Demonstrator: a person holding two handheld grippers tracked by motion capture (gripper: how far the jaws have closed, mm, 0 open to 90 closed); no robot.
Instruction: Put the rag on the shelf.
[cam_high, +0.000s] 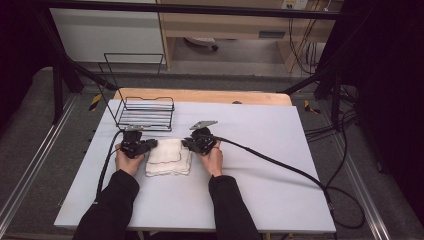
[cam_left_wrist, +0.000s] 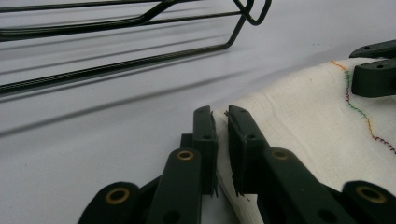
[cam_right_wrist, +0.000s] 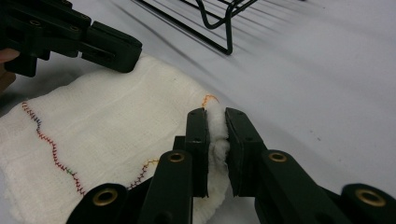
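The white cloth (cam_high: 168, 157) on the counter (cam_high: 260, 150) is pinched at each far corner by the left hand-held gripper (cam_left_wrist: 221, 140) and right hand-held gripper (cam_right_wrist: 215, 140); lifting together seems needed next.

On the table (cam_high: 260, 170), a folded cloth (cam_high: 169, 157) lies between both tools, with a wire basket (cam_high: 145, 111) just behind.
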